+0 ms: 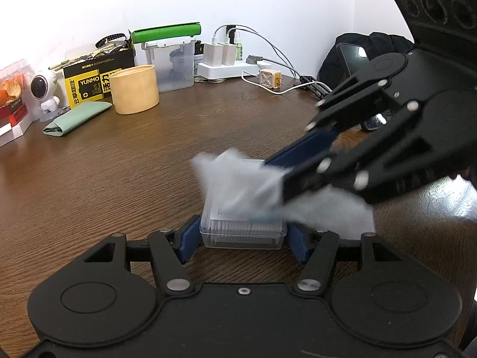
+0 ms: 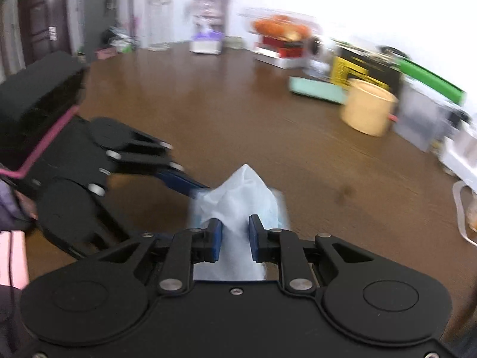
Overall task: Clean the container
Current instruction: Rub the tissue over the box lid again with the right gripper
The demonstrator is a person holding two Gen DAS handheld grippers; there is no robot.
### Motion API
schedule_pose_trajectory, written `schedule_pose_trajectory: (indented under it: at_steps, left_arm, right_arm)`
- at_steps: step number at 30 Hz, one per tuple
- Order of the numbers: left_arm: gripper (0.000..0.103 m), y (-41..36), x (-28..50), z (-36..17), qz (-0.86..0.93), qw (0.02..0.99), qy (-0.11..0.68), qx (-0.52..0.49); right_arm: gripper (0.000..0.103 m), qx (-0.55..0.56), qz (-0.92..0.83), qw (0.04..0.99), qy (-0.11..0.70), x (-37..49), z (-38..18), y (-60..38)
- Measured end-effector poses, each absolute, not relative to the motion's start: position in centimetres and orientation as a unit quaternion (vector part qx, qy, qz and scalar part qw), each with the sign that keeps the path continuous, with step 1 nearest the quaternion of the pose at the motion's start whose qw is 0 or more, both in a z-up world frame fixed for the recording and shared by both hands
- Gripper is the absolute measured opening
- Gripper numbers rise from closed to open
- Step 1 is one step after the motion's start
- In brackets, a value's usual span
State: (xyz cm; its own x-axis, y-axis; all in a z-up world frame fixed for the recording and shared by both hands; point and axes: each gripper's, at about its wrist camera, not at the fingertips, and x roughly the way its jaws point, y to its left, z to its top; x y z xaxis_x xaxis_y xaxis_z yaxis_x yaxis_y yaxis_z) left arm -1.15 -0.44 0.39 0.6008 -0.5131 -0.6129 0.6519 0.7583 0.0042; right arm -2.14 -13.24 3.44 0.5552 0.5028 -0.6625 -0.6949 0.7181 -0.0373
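A small clear plastic container (image 1: 243,232) sits on the brown wooden table (image 1: 119,164). My left gripper (image 1: 243,238) is shut on it, one blue finger at each side. From the right, my right gripper (image 1: 274,176) reaches over the container, shut on a white wipe (image 1: 232,179) that lies blurred across the lid. In the right wrist view the right gripper (image 2: 235,238) pinches the wipe (image 2: 238,197) between its blue pads. The wipe hides most of the container there. One of the left gripper's blue fingers (image 2: 179,182) meets it from the left.
At the back of the table stand a beige round tub (image 1: 135,89), a folded green cloth (image 1: 79,117), a yellow and black box (image 1: 89,80), a clear bin with a green lid (image 1: 170,62) and a white power strip (image 1: 226,70) with cables. A phone (image 1: 353,56) leans against a black bag at the right.
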Motion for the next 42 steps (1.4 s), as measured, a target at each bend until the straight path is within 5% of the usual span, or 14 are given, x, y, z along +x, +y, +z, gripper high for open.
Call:
schedule_pose_trajectory:
  at_steps: [42]
  left_arm:
    - [0.061, -0.4, -1.3, 0.3, -0.325, 0.888, 0.303, 0.115]
  right_arm:
    - [0.020, -0.148, 0.339, 0.877, 0.307, -1.8, 2.9, -11.8]
